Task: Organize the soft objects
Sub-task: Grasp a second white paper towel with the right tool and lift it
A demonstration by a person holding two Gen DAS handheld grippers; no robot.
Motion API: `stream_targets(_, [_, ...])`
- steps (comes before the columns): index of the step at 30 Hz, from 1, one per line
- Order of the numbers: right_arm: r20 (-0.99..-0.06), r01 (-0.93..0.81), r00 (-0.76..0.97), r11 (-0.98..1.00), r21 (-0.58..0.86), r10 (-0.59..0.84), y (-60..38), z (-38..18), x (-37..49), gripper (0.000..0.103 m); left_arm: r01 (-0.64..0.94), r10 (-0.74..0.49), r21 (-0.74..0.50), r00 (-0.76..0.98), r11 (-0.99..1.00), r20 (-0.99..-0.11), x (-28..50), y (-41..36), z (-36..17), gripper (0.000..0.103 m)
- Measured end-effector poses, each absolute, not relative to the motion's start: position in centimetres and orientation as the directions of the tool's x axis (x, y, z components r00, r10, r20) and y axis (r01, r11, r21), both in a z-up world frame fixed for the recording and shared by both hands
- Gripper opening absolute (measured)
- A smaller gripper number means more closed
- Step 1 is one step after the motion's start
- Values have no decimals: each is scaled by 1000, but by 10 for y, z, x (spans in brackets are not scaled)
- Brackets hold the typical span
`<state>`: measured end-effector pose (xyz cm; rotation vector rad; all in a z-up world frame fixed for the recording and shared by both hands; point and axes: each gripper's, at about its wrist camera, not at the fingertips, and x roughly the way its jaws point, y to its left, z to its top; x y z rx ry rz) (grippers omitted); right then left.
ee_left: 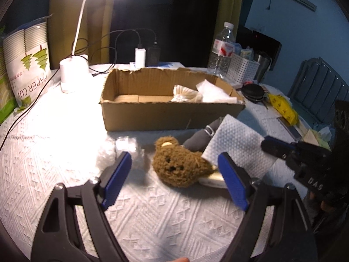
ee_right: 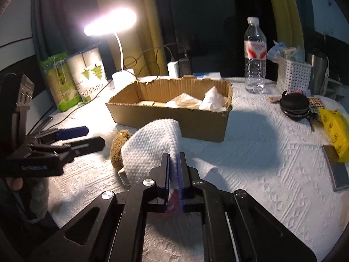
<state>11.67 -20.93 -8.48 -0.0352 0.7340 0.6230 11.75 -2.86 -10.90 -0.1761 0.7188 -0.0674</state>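
Observation:
A brown plush bear (ee_left: 178,166) lies on the white tablecloth in front of an open cardboard box (ee_left: 170,115). My left gripper (ee_left: 176,170) is open, its blue pads on either side of the bear. My right gripper (ee_right: 173,163) is shut on a white paper towel (ee_right: 150,150) and holds it up above the bear (ee_right: 118,150). The towel (ee_left: 237,146) covers part of the bear and a grey cloth item (ee_left: 200,139). The box (ee_right: 174,113) holds white soft items (ee_left: 196,93). Crumpled clear plastic (ee_left: 122,150) lies left of the bear.
A lit desk lamp (ee_left: 72,74) stands at the back left beside a paper cup pack (ee_left: 28,65). A water bottle (ee_right: 254,56), white basket (ee_right: 292,74), black pouch (ee_right: 294,102) and yellow packet (ee_right: 333,135) are at the right. Chargers and cables lie behind the box.

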Motion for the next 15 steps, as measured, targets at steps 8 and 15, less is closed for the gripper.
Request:
stream_targets(8, [-589,-534,613,825,183,527,-239,-69,116,5,18,-122,-159,731,987,-671,123,-51,-113,83])
stream_targets(15, [-630,-546,546,805,232,552,-229,-91,131,46,15,-117,-156,730,988,-673,124,-60,-112,83])
